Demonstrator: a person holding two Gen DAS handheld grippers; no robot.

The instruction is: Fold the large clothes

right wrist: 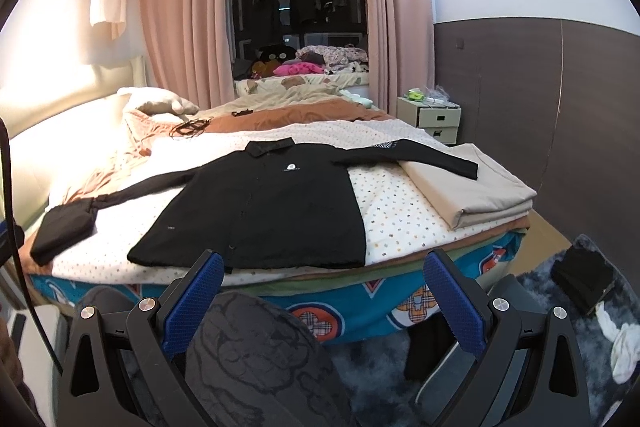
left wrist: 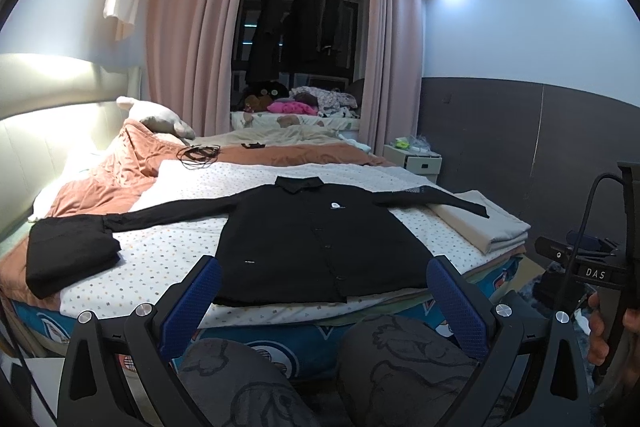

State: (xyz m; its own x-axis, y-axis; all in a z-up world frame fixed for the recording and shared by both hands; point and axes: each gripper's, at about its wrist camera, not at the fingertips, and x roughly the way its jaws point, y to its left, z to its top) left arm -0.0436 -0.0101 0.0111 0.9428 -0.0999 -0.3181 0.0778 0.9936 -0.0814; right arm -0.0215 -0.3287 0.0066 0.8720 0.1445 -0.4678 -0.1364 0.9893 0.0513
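Shirt (left wrist: 316,239) is spread flat on bed (left wrist: 168,255), collar far, sleeves stretched left-right. Left gripper (left wrist: 324,291) and right gripper (right wrist: 324,283) are held wide, empty, short of near hem; neither is clearly nearer.

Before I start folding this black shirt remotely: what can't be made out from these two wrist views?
- Black shirt: near hem partly hidden by the left gripper fingers in the left wrist view.
- Chest logo: too small to read in either view.
- Left sleeve cuff: ends at the folded black garment; over or under it, unclear.
- Right sleeve: lies over the beige folded bedding.
- Right gripper: open, holding nothing.
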